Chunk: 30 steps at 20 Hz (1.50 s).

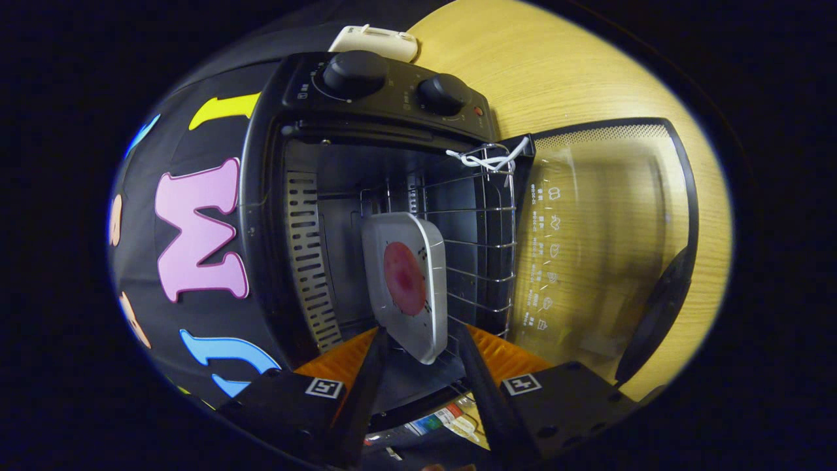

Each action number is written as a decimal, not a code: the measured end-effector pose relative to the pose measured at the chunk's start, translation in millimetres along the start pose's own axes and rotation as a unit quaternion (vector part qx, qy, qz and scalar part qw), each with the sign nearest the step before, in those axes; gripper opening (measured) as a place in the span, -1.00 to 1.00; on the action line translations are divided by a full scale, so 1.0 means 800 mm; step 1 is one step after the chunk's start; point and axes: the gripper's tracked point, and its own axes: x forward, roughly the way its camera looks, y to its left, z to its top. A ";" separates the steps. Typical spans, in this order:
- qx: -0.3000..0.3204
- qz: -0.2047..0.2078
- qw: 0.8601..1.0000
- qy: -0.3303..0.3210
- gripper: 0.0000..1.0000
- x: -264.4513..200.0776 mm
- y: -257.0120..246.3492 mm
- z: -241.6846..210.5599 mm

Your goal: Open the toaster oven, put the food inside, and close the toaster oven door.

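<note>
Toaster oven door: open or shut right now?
Open. The glass door is swung fully away from the toaster oven, baring the wire rack. The tool holds the food tray at the cavity mouth.

The gripper [418, 350] is rolled sideways, its two fingers [366, 373] pinching the near rim of the white tray [405, 281], one on each side.

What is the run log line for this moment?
oven: door open | plate with food: on rack | gripper: fingers astride plate edge
</note>
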 end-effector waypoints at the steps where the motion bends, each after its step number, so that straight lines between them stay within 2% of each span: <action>1: -0.013 -0.002 1.000 0.004 0.66 -0.009 -0.001 0.002; 2: -0.027 -0.008 1.000 0.012 0.76 -0.015 -0.007 0.002; 3: -0.034 -0.006 0.999 0.019 0.99 -0.029 -0.007 0.003; 9: -0.089 0.022 0.994 0.056 0.97 -0.106 0.002 0.005; 11: -0.151 0.029 0.985 0.079 0.97 -0.142 -0.002 -0.004; 13: -0.243 0.032 0.965 0.097 0.97 -0.174 -0.016 -0.018; 15: -0.338 0.028 0.934 0.115 0.97 -0.203 -0.036 -0.032; 16: -0.391 0.022 0.913 0.115 0.97 -0.214 -0.050 -0.035; 17: -0.449 0.012 0.886 0.112 0.97 -0.219 -0.064 -0.035; 19: -0.559 -0.016 0.823 0.100 0.97 -0.223 -0.097 -0.028; 21: -0.639 -0.039 0.763 0.093 0.98 -0.221 -0.130 -0.027; 22: -0.665 -0.053 0.739 0.093 0.98 -0.216 -0.148 -0.024; 26: -0.721 -0.103 0.678 0.101 0.99 -0.183 -0.198 -0.020; 28: -0.730 -0.122 0.665 0.105 0.99 -0.167 -0.215 -0.019; 30: -0.726 -0.140 0.665 0.103 0.99 -0.148 -0.225 -0.016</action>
